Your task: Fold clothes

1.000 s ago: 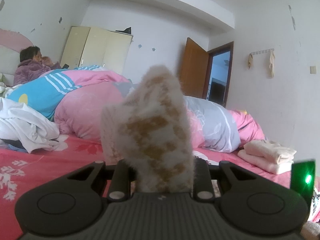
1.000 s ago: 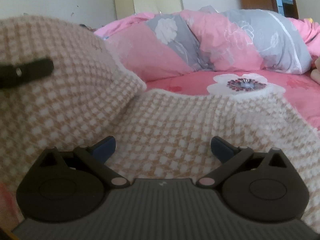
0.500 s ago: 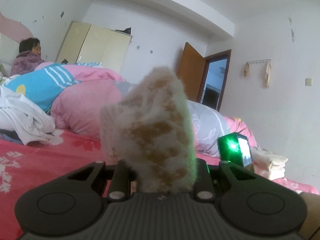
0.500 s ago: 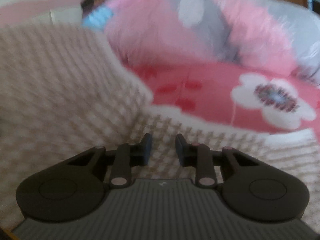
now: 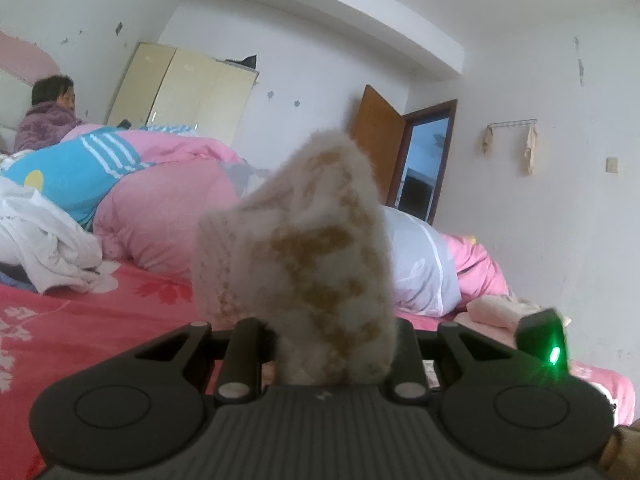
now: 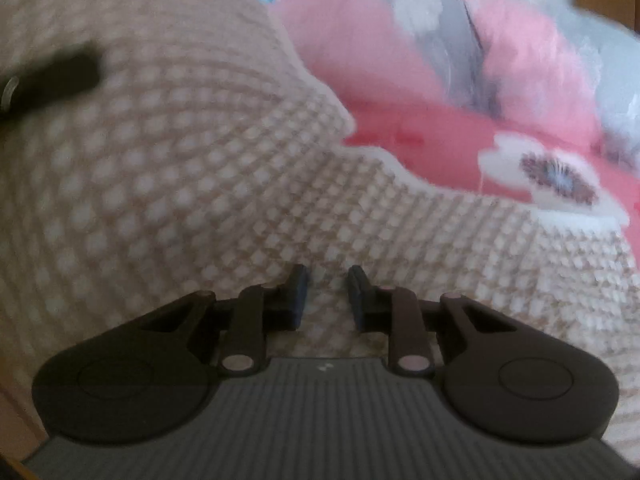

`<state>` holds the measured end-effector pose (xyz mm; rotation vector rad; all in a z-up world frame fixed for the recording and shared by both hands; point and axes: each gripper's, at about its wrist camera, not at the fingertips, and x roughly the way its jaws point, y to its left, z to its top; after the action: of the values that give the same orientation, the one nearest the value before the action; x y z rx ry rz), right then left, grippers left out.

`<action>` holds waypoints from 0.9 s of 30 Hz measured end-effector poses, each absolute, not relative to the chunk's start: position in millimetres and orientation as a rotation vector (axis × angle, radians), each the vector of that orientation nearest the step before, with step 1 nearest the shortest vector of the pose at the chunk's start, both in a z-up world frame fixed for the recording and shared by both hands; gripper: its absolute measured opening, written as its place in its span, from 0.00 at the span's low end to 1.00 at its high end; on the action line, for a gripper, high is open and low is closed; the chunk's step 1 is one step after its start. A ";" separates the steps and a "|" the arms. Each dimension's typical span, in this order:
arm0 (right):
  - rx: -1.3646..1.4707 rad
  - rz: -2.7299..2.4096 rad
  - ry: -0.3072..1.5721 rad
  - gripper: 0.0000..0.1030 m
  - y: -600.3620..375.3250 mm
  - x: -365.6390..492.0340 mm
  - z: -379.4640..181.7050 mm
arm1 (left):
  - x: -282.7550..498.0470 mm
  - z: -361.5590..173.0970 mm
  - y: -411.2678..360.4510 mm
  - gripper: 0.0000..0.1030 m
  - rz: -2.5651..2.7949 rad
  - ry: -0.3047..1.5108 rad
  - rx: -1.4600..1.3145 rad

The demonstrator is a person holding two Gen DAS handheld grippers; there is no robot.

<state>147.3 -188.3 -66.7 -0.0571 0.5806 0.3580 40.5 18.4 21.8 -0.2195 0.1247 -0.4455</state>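
Note:
A fuzzy beige-and-brown checked garment [image 5: 316, 240] sticks up between the jaws of my left gripper [image 5: 328, 344], which is shut on a bunched corner of it. In the right wrist view the same garment [image 6: 180, 160] fills the left and lower frame, lifted on the left and draping onto the red floral bed sheet [image 6: 440, 136]. My right gripper [image 6: 326, 296] has its jaws drawn close together with a fold of the garment pinched between them. A dark part of the left gripper [image 6: 52, 76] shows at the upper left, pressed into the cloth. The right gripper's green-lit body [image 5: 544, 340] appears low right.
A pink, blue and grey quilt [image 5: 160, 208] is heaped across the bed. White clothes [image 5: 44, 240] lie at the left, folded beige cloths [image 5: 496, 308] at the right. A person [image 5: 48, 116] sits at the far left. A wardrobe [image 5: 180, 88] and open door [image 5: 376, 136] stand behind.
The right gripper went from wide open to nearly closed on the garment and shifted left. The left gripper kept its hold and swung slightly; the right gripper's green light dropped lower right.

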 end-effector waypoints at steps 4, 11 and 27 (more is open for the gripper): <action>-0.026 0.420 0.511 0.17 -194.4 118.5 -51.5 | 41.2 25.7 11.3 0.25 -0.453 0.136 -0.194; -0.081 0.449 0.494 0.16 -185.7 83.2 -81.0 | 38.2 31.0 -6.9 0.25 -0.455 0.125 -0.120; 0.217 0.557 0.479 0.15 -231.6 54.9 -98.8 | 34.6 41.0 -60.4 0.26 -0.492 0.154 0.008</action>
<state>54.9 -231.6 -98.8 0.2166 0.4792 0.5570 34.6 -60.4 41.0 0.0082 0.1540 -0.4916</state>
